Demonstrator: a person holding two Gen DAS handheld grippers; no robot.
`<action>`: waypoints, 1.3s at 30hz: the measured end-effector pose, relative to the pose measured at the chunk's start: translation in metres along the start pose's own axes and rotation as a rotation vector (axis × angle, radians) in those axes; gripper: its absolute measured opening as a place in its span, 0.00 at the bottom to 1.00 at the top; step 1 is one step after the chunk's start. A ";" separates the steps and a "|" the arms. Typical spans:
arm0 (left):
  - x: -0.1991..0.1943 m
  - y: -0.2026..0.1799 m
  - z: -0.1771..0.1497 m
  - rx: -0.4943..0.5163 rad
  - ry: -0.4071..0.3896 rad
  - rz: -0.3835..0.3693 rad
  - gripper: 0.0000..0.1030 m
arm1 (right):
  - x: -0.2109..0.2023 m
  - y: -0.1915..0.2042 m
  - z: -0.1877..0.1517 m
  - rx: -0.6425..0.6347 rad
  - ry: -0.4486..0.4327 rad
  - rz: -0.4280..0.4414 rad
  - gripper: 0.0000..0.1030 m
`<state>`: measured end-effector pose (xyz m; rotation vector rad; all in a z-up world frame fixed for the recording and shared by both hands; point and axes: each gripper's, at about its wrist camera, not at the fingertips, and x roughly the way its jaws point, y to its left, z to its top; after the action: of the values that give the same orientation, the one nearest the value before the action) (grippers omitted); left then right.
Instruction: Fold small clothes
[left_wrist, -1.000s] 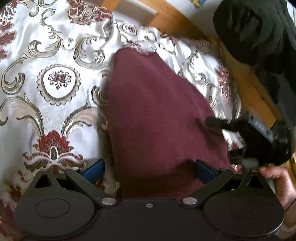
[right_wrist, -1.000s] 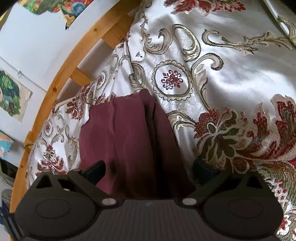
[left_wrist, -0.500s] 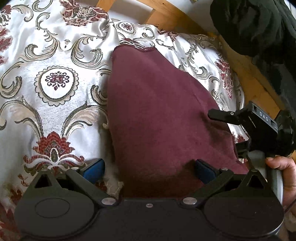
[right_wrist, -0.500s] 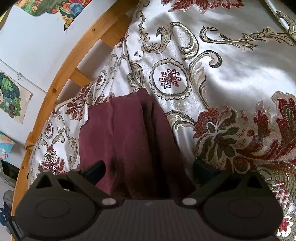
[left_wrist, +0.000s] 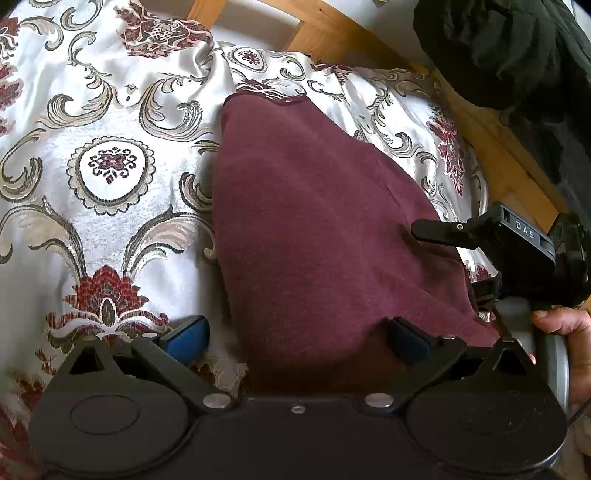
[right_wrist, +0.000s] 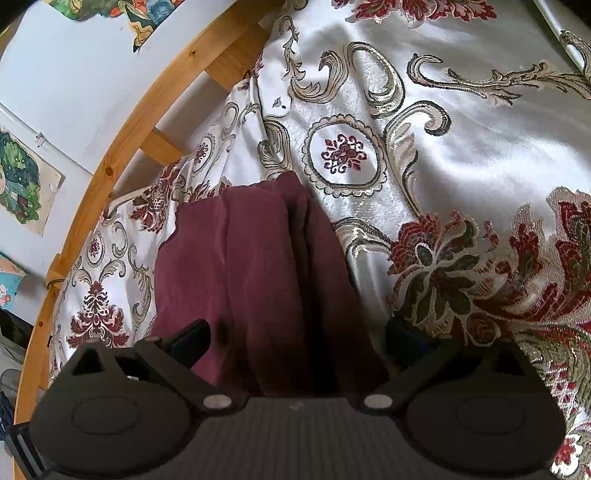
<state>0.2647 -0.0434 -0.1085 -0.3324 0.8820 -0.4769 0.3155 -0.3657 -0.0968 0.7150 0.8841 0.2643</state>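
Observation:
A maroon garment (left_wrist: 314, 229) lies folded on the patterned bedspread (left_wrist: 110, 206), narrow end pointing away. My left gripper (left_wrist: 295, 332) hovers open over its near edge, blue pads (left_wrist: 188, 334) wide apart with the cloth between them. In the left wrist view a finger (left_wrist: 439, 233) of the right gripper reaches over the garment's right edge, and a hand (left_wrist: 565, 332) holds its grip. The right wrist view shows the maroon garment (right_wrist: 258, 266) in lengthwise folds, with my right gripper (right_wrist: 297, 336) open above its near end.
A wooden bed frame (right_wrist: 122, 147) runs along the bedspread's far side, by a white wall (right_wrist: 74, 66) with pictures. A dark piece of clothing (left_wrist: 509, 51) hangs at the upper right of the left wrist view. Bare bedspread (right_wrist: 461, 129) stretches to the garment's right.
The right gripper and the hand on it have risen slightly beside the garment's right edge. Both views have shifted a little. Both grippers have stayed open.

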 end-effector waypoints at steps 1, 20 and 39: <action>0.000 0.000 0.000 0.000 -0.001 0.000 1.00 | 0.000 0.000 0.000 -0.003 0.001 -0.001 1.00; -0.003 0.011 0.007 -0.130 0.013 -0.046 0.99 | -0.004 0.006 -0.006 0.036 0.011 0.011 1.00; 0.003 0.028 0.009 -0.390 0.079 -0.199 0.95 | -0.005 0.032 -0.022 -0.013 -0.035 -0.154 0.72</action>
<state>0.2811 -0.0200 -0.1179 -0.7673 1.0241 -0.5031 0.2979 -0.3349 -0.0819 0.6340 0.8989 0.1197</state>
